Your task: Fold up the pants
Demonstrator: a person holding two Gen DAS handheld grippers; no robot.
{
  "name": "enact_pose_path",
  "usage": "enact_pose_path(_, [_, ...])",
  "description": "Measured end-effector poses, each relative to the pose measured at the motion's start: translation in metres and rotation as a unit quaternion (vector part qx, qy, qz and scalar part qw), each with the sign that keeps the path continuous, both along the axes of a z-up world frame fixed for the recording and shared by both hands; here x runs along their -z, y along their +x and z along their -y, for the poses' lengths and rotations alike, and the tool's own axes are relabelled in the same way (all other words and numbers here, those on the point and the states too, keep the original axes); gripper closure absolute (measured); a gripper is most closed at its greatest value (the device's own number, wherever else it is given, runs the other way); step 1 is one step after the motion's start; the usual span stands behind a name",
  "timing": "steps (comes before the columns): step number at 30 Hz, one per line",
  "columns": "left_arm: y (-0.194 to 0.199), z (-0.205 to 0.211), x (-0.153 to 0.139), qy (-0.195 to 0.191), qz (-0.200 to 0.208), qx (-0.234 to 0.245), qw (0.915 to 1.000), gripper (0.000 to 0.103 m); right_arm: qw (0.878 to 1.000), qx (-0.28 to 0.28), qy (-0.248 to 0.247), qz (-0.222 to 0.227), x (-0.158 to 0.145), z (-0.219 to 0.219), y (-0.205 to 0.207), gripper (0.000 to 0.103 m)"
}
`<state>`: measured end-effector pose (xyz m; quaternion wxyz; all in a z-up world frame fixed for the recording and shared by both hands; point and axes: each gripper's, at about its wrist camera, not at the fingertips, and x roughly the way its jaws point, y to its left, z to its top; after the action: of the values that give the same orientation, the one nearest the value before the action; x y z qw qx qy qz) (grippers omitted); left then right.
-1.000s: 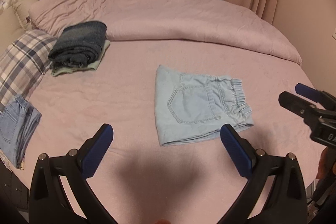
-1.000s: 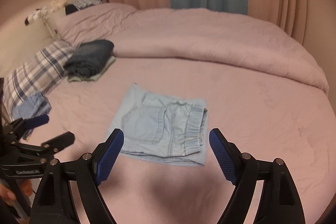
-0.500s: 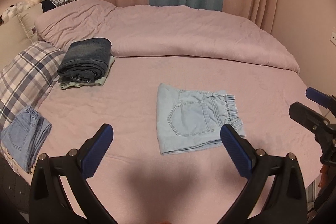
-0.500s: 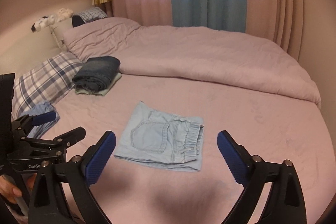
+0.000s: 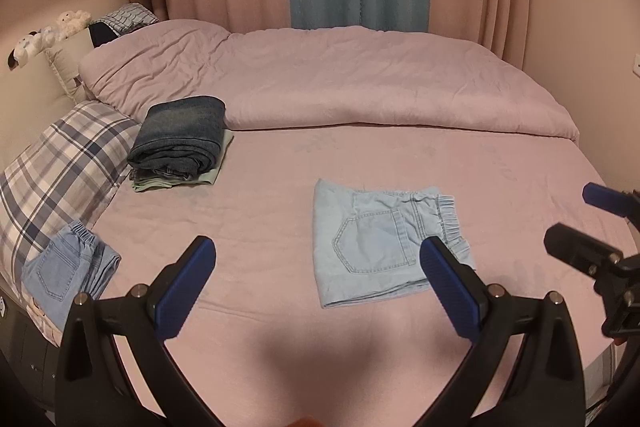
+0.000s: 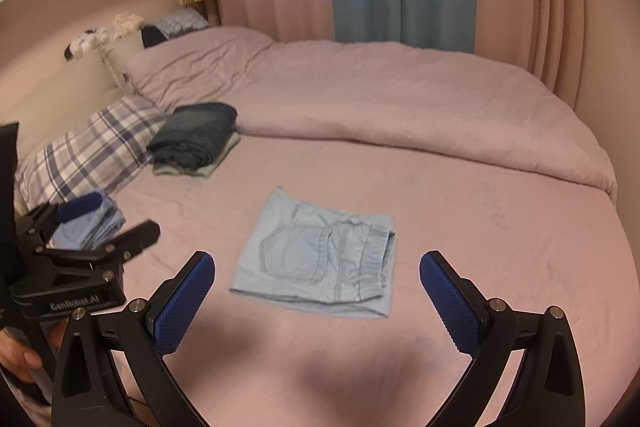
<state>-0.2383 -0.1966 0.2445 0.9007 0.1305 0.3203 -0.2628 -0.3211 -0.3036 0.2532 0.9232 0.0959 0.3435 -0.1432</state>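
The light-blue denim pants (image 5: pixel 384 243) lie folded into a compact rectangle on the pink bed sheet (image 5: pixel 280 219), back pocket up and the elastic waistband gathered along the right edge; the edges look fairly even, so the folding itself seems finished, or very nearly; the left gripper (image 5: pixel 316 283) hangs above the near part of the bed with its jaws wide apart and nothing between them, its right blue pad overlapping the pants' near right corner in the view only; the right gripper (image 6: pixel 316 287) is likewise wide apart and empty, the pants lying beyond and between its fingers, not touched by either tool; the step in hand reads as release and inspection; the next move, as I judge it, calls either for lifting the bundle whole, one pinch on each short side so the layers do not slide apart, and carrying it to the stack of folded clothes, or for fetching another garment; no containers show; the nearest thing to one is that stack, dark jeans (image 5: pixel 180 137) on a pale green garment (image 5: pixel 216 171) beside the plaid pillow (image 5: pixel 64 163); another blue denim piece (image 5: pixel 68 271) lies on the pillow's near end
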Motion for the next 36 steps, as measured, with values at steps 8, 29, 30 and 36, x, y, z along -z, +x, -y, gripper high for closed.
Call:
enact_pose_path(8, [0.006,0.004,0.006,0.003,-0.012,-0.001,0.9999,0.001,1.0,0.012,-0.018,-0.012,0.005,-0.007,0.003,0.001])
enact_pose_path(29, [0.026,0.02,0.059,0.038,-0.031,-0.001,0.9988,0.001,0.997,0.048,0.017,-0.053,0.057,0.019,0.021,0.001])
enact_pose_path(30, [0.026,0.02,0.059,0.039,-0.032,0.0,0.9987,0.001,0.997,0.047,0.016,-0.054,0.057,0.018,0.021,0.001])
enact_pose_path(36, [0.028,0.019,0.06,0.037,-0.036,0.002,0.9987,0.001,0.997,0.043,0.012,-0.056,0.056,0.016,0.022,0.001])
